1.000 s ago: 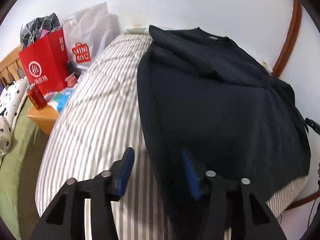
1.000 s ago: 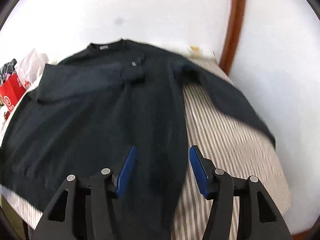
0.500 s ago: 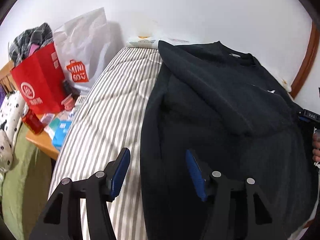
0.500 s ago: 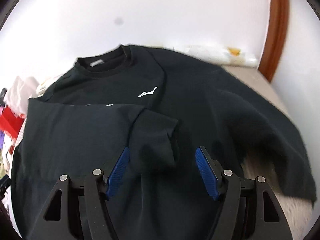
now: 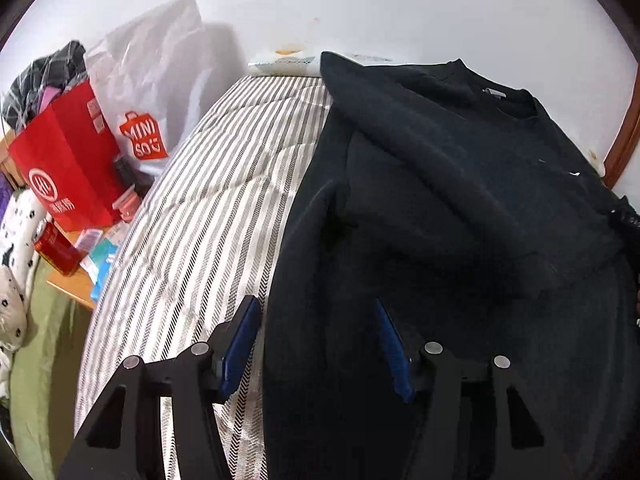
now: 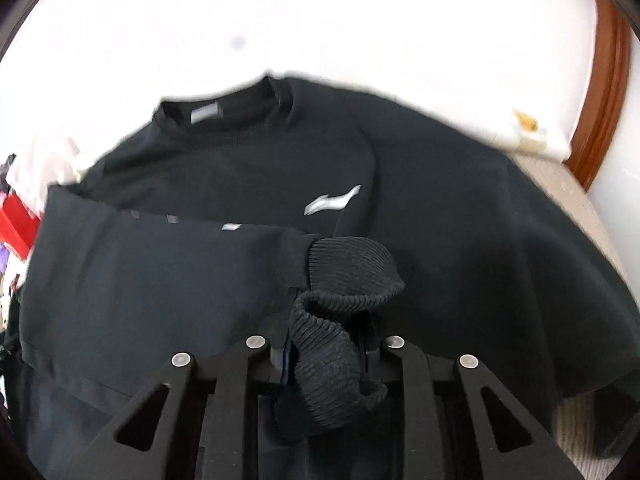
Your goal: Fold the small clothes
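A black sweatshirt [image 5: 460, 240] lies front up on the striped bed, its collar [image 6: 212, 116] at the far end. One sleeve is folded across the chest [image 6: 160, 272]. My right gripper [image 6: 326, 354] is closing its jaws, and the sleeve's ribbed cuff [image 6: 344, 280] is bunched and pinched between them. My left gripper [image 5: 316, 346] stands open low over the sweatshirt's left side edge, one blue pad [image 5: 240, 340] over the stripes and the other over the dark cloth, nothing gripped.
The striped mattress [image 5: 208, 208] is bare left of the garment. Beyond its left edge are a red paper bag [image 5: 64, 160], a white shopping bag [image 5: 160, 80] and a cluttered wooden side table [image 5: 76, 276]. A white wall and brown wooden trim [image 6: 608, 80] close the far end.
The right gripper moved in over the folded sleeve's end and closed on the cuff, which now bunches up. The left gripper shifted along the sweatshirt's left edge and stayed open.
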### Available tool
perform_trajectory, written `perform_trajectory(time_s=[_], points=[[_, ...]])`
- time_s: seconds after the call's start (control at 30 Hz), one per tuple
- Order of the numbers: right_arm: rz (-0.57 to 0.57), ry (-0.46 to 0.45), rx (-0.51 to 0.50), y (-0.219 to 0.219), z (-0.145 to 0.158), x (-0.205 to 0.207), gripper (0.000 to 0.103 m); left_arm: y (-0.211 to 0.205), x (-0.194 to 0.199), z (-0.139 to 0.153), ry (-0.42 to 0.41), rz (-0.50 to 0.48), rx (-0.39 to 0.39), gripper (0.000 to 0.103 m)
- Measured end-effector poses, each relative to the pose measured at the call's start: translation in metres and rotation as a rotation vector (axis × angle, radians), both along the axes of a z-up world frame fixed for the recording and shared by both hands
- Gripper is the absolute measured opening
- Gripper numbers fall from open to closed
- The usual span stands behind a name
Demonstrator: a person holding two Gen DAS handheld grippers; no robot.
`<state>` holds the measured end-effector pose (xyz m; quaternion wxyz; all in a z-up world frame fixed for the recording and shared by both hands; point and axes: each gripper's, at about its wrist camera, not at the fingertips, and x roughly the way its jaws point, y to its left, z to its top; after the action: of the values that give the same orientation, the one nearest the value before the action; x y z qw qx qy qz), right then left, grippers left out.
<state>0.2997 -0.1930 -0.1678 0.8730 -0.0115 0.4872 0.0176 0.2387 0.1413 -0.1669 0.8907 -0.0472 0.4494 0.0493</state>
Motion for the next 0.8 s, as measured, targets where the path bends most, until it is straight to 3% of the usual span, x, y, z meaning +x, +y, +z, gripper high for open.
perform_trajectory(time_s=[0.1,0.17,0.3,0.37,0.47,0.57,0.63,0.8], points=[[-0.028,-0.076,0.046,-0.013,0.022,-0.005,0.022,0.002,-0.002,-0.001,-0.004,0.009,-0.003,0.059],[-0.069,-0.12,0.019,-0.026,0.036,-0.01,0.022,0.002,-0.003,-0.002,-0.01,0.011,0.0,0.06],[-0.127,-0.086,0.038,-0.047,0.033,-0.014,0.025,0.001,-0.003,-0.002,-0.016,0.011,0.005,0.061],[-0.144,-0.025,0.005,-0.05,0.019,-0.014,0.028,0.002,-0.003,-0.002,-0.011,0.013,0.001,0.061],[-0.17,0.023,-0.064,-0.052,0.012,-0.018,0.042,0.002,-0.005,0.001,-0.003,0.012,0.0,0.061],[-0.21,-0.017,-0.191,-0.048,0.031,-0.03,0.045,0.002,-0.009,0.007,-0.018,-0.002,0.011,0.061],[-0.192,-0.056,-0.224,-0.033,0.047,-0.031,0.053,0.002,-0.009,0.011,-0.034,-0.012,0.026,0.061],[0.018,-0.077,-0.155,0.05,0.061,0.003,0.055,0.003,-0.001,0.013,-0.039,-0.003,0.059,0.061]])
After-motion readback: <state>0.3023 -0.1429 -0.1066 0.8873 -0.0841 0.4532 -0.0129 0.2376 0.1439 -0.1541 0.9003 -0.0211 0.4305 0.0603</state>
